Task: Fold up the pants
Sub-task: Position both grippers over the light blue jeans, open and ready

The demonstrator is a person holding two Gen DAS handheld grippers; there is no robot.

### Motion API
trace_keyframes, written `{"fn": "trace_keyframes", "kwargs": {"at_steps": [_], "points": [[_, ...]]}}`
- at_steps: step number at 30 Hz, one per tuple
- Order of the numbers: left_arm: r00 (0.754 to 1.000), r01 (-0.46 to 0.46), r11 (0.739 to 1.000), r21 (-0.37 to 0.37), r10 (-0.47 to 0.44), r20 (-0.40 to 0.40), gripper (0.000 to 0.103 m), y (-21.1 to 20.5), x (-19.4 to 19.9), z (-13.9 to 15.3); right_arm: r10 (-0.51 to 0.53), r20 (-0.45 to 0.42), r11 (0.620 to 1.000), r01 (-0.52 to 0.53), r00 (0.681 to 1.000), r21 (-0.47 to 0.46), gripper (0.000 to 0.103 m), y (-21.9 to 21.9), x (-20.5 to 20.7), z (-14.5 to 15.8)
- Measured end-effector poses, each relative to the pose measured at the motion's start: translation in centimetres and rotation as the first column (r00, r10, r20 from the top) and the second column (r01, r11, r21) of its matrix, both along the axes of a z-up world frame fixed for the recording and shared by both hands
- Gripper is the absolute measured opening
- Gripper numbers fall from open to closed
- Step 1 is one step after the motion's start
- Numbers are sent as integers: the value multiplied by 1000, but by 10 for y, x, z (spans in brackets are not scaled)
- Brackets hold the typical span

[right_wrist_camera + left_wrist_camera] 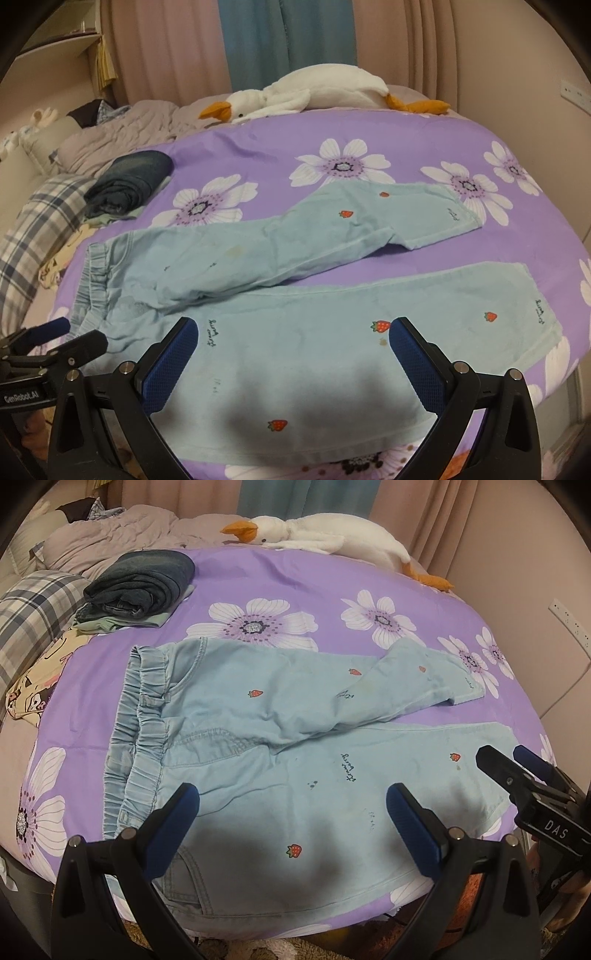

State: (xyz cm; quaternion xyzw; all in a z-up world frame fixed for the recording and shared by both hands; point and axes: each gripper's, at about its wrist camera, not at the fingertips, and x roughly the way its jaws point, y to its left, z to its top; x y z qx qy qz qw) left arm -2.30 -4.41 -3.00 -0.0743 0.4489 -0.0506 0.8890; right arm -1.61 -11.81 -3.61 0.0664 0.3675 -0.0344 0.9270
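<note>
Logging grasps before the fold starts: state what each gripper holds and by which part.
Nothing is held. The left gripper and right gripper are both open above the light blue pants, which lie spread on the bed.

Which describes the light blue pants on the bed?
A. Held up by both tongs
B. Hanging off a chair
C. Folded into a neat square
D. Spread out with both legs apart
D: the pants lie flat on the bed, legs splayed apart, neither tongs gripping them.
</note>
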Motion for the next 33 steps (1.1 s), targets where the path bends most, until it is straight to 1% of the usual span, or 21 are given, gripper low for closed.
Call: {"fn": "trace_keyframes", "kwargs": {"at_steps": [1,2,4,5,6,8,11,13,15,16,18,28,32,33], "points": [[1000,-3,1000,0,3,-3,101,0,1,-1,-6,-3,1000,6,1000,0,103,15,-5,-2],[1000,-4,1000,0,4,-5,101,1,1,-1,7,-15,1000,-7,1000,-4,103,9,-8,14],[1000,-8,1000,-1,8,-9,101,2,1,-2,12,-24,1000,-12,1000,-6,103,24,-14,19],[1000,-7,1000,-1,7,-11,101,2,1,-3,32,-34,999,-32,999,-6,103,6,-12,32],[1000,-6,1000,0,6,-12,101,1,2,-3,46,-37,999,-46,998,-5,103,-7,-11,36],[1000,-5,1000,0,5,-18,101,1,2,-4,81,-32,997,-81,996,-4,103,-38,-7,33],[1000,-1,1000,1,2,-24,100,1,2,-6,101,-45,995,-101,994,-2,103,-58,-6,39],[1000,0,1000,1,1,-27,100,0,2,-6,132,-58,991,-133,990,-5,103,-89,1,44],[999,-3,1000,0,3,-33,100,0,2,-7,156,-64,988,-157,986,-3,103,-112,5,42],[999,-5,1000,-1,5,-37,100,0,3,-7,154,-67,988,-154,986,-1,103,-111,6,41],[999,-9,1000,0,9,-44,100,0,3,-8,180,-70,984,-180,981,2,103,-134,9,37],[998,-10,1000,5,10,-64,99,-1,3,-10,200,-79,980,-198,977,35,103,-144,9,22],[998,-3,1000,5,3,-64,99,-2,2,-9,230,-80,970,-221,970,105,103,-151,8,17],[998,-3,1000,4,3,-64,99,-2,2,-9,227,-80,970,-218,971,107,103,-152,9,16]]}}
